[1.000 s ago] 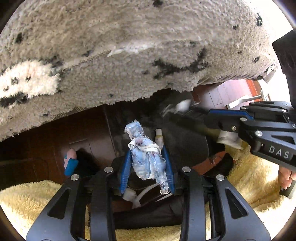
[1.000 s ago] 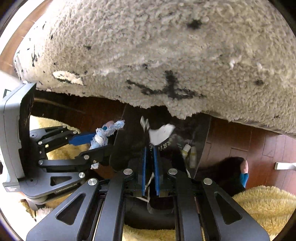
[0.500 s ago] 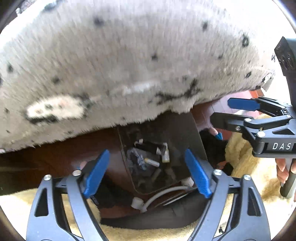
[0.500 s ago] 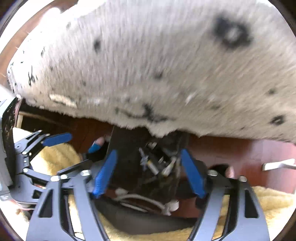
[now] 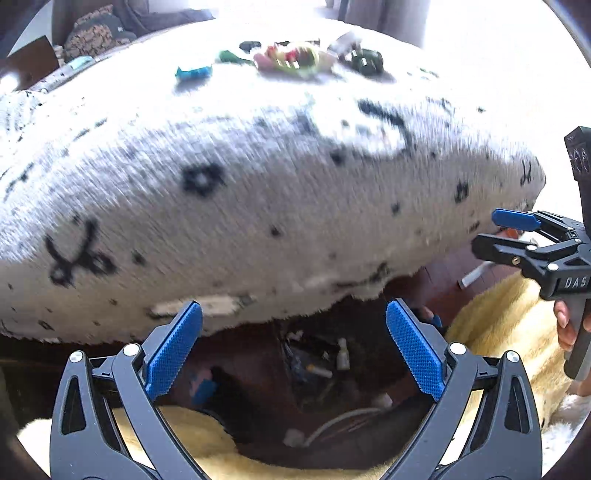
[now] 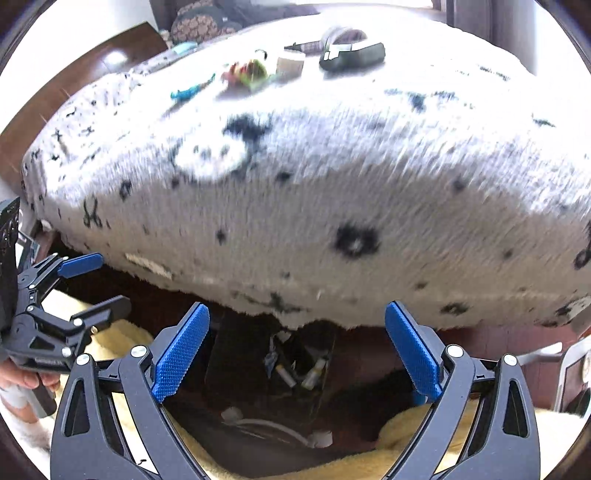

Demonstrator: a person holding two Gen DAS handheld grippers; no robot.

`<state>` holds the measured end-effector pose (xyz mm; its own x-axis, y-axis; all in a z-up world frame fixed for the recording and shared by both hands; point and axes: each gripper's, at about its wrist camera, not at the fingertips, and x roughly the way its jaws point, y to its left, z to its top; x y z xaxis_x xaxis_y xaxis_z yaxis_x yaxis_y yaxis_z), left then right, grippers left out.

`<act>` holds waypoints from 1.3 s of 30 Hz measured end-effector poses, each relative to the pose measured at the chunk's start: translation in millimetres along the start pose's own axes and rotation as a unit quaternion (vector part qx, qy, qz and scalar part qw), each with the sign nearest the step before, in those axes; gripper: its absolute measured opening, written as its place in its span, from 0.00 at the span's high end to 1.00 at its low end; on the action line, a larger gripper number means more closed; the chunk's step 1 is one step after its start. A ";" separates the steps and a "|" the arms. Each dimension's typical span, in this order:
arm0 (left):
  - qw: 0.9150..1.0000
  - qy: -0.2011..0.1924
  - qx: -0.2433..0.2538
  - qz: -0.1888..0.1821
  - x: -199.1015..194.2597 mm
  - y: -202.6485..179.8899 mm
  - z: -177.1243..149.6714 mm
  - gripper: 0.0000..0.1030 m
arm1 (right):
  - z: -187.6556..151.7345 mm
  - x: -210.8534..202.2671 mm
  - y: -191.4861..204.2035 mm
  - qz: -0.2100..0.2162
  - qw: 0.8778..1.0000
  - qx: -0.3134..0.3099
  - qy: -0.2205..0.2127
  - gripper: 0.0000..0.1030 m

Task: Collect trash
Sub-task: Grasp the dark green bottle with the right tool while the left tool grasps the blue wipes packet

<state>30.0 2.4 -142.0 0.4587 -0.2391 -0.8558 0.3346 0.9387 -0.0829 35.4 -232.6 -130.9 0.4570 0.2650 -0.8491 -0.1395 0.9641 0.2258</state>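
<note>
Discarded scraps lie in a dark bin (image 5: 314,369) at lower centre of the frame, below the edge of a white, black-flecked rug (image 5: 258,192). More litter (image 5: 291,59) sits at the rug's top. The left gripper (image 5: 293,345) and right gripper (image 6: 297,347), both empty, hover with jaws wide apart.

A shaggy white rug (image 5: 258,192) with black marks fills most of both views, washed out by hard daylight toward 1 o'clock. Dark reddish wood floor (image 6: 480,343) shows beneath its ragged near edge. A fluffy yellow blanket (image 5: 491,325) lies at 4 o'clock. At 11 o'clock sits a dark patterned cushion (image 6: 199,22).
</note>
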 end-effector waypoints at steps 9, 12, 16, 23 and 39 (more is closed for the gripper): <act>0.998 -0.047 -0.005 0.050 -21.5 27.5 46.4 0.08 | 54.1 -26.9 -17.3 -0.031 0.998 -0.012 -0.049 0.06; 0.996 -0.058 0.001 0.062 -18.4 33.0 61.1 0.08 | 72.3 -25.2 -21.9 -0.039 0.998 -0.011 -0.056 0.06; 0.995 -0.069 0.009 0.072 -14.8 41.3 84.2 0.08 | 102.8 -18.2 -27.8 -0.048 0.997 -0.007 -0.061 0.06; 0.994 -0.083 -0.008 0.077 -0.4 61.9 130.2 0.08 | 148.2 7.5 -29.8 -0.065 0.996 -0.011 -0.060 0.06; 0.992 -0.073 -0.036 0.098 60.0 101.3 224.9 0.08 | 242.4 75.9 -44.8 -0.080 0.994 0.044 -0.053 0.07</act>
<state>276.5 27.3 -86.9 0.6244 -0.0792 -0.7771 0.1699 0.9848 0.0361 289.3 -252.0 -89.8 0.5578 0.1045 -0.8233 0.0165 0.9905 0.1369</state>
